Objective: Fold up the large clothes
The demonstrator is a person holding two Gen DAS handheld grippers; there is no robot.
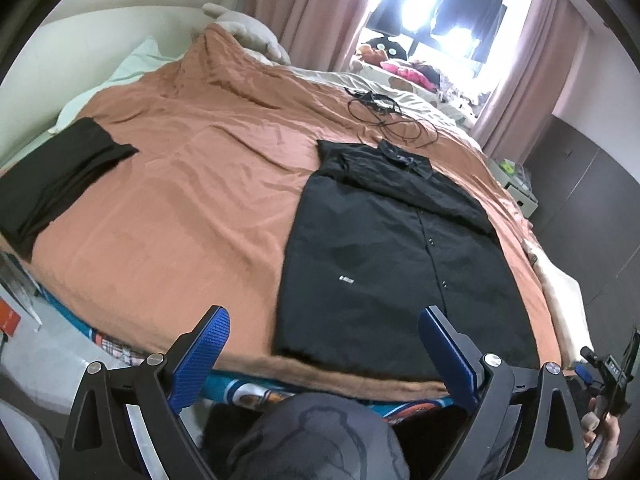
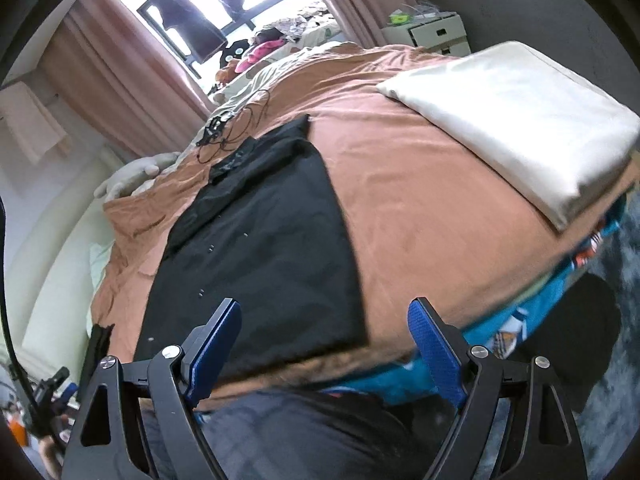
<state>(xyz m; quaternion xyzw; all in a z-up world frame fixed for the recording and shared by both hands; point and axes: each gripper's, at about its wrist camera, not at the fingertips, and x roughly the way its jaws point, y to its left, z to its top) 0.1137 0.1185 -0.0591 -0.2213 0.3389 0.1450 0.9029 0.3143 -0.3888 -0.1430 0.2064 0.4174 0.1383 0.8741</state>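
Observation:
A black button-up shirt [image 1: 392, 240] lies flat on the brown bedcover [image 1: 192, 184], its sleeves folded in and its collar at the far end; the hem reaches the bed's near edge. The right wrist view shows the same shirt [image 2: 260, 248] left of centre. My left gripper [image 1: 324, 320] hovers over the near bed edge, jaws wide, nothing between the blue pads [image 1: 208, 344]. My right gripper [image 2: 324, 316] hangs above the shirt's hem corner, open and empty as well.
A folded black garment [image 1: 52, 184] lies at the bed's left side. A tangle of black cable [image 1: 384, 116] sits beyond the collar. A cream pillow [image 2: 516, 120] rests on the right of the bed. A person's knee [image 1: 316, 440] is below the grippers.

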